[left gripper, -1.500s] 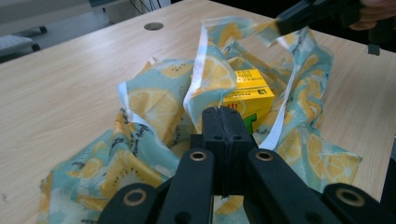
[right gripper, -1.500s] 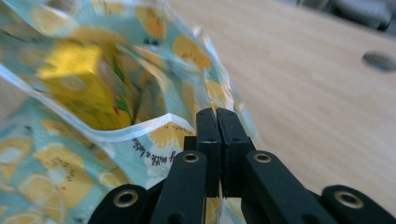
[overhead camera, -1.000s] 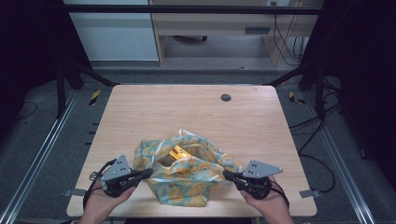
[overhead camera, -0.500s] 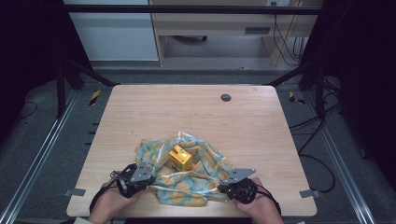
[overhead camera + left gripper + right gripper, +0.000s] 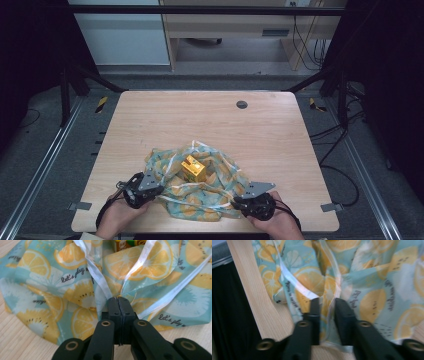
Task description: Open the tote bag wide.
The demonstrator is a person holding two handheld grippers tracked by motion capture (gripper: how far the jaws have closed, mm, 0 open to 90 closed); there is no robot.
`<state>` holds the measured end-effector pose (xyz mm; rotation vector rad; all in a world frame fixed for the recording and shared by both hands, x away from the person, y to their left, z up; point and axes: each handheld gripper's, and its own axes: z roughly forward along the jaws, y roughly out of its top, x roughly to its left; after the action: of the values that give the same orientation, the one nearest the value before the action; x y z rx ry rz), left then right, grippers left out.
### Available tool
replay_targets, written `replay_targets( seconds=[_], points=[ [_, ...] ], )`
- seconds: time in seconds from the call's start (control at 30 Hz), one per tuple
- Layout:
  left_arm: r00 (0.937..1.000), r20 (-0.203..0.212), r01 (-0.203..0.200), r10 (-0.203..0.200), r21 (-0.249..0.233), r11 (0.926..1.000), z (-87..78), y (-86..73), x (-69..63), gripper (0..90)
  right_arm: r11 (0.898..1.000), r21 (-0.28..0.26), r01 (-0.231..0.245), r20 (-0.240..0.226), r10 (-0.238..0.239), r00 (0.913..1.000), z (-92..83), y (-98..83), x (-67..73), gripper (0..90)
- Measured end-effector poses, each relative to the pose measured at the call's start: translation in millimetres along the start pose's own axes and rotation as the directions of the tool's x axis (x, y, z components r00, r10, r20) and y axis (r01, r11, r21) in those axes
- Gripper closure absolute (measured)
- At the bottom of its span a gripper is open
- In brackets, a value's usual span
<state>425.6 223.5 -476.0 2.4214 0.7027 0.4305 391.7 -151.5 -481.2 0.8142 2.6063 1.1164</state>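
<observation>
A wooden bench [image 5: 150, 125] carries a fruit-print bag [image 5: 210, 200] near its 6 o'clock edge. The left claw [image 5: 118, 301] pinches the bag's edge; the right claw [image 5: 327, 303], just opening, straddles cloth loosely.

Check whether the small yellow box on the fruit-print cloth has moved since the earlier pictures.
Yes. The small yellow box sits slightly nearer the table's front edge, farther from the round grey grommet, and is more exposed on the fruit-print cloth.

Teal citrus-print plastic bag [image 5: 200, 192] lowered, now slumped flat on surface [image 5: 210, 120]; yellow box [image 5: 193, 169] exposed; right tool [image 5: 239, 204] jaws just opened, bag edge between.
</observation>
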Motion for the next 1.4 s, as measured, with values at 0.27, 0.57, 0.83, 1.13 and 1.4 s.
replay_targets(
  seconds=[0.27,0.57,0.83,1.13,1.4],
  points=[
    [0.9986,-0.042,0.032,-0.033,-0.011,0.9994,-4.4,-2.6,4.7,88.2,0.994,-0.111,-0.004,0.047,0.009,0.9988,-15.1,5.0,2.6,33.5],
    [0.9943,-0.065,0.079,-0.084,-0.075,0.9940,-16.8,-7.5,9.7,74.3,0.981,-0.196,-0.012,0.090,0.030,0.9955,-38.4,37.6,-16.1,18.7],
    [0.9915,-0.080,0.086,-0.103,-0.193,0.9775,-38.0,-2.1,5.5,61.9,0.976,-0.218,0.008,0.108,0.016,0.9940,-45.0,70.8,-35.6,19.2],
    [0.9942,-0.087,0.040,-0.063,-0.243,0.9692,-28.4,26.1,-21.5,48.4,0.992,-0.128,-0.003,0.142,0.021,0.9896,2.3,85.4,-51.8,22.1],
    [0.9627,-0.215,0.117,-0.164,-0.216,0.9693,-25.3,16.6,-7.7,37.2,0.999,0.038,-0.011,0.107,0.007,0.9942,44.3,95.5,-55.4,66.4]
  ],
)
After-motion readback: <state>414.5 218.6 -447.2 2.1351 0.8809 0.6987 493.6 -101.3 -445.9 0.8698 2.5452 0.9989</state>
